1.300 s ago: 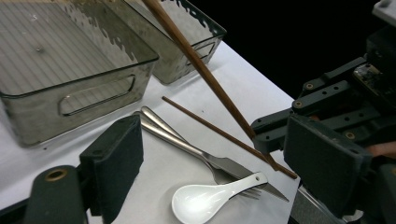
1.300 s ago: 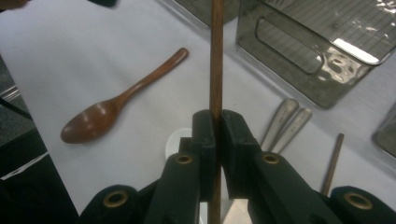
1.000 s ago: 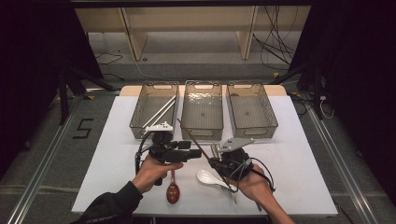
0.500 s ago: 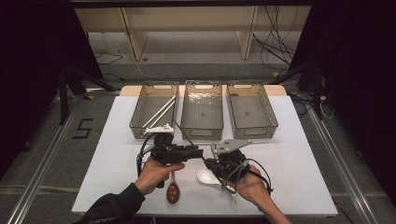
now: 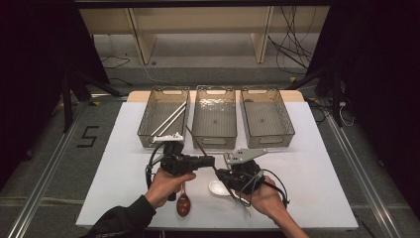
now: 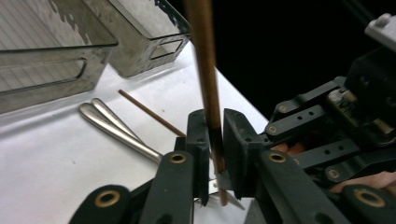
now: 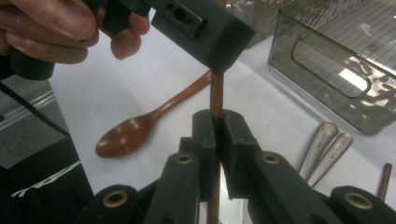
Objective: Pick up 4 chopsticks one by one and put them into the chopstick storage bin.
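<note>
Gripping one brown chopstick (image 6: 208, 88) from both ends, the left gripper (image 6: 214, 154) has just clamped on it; the right gripper (image 7: 215, 140) stands clamped below, above the bench (image 5: 124, 148).

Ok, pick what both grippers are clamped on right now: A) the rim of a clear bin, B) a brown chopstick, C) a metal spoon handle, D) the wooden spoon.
B: the left gripper has just been closing and now pinches the brown chopstick, and the right gripper is shut on the same stick, while the wooden spoon lies on the table.
</note>
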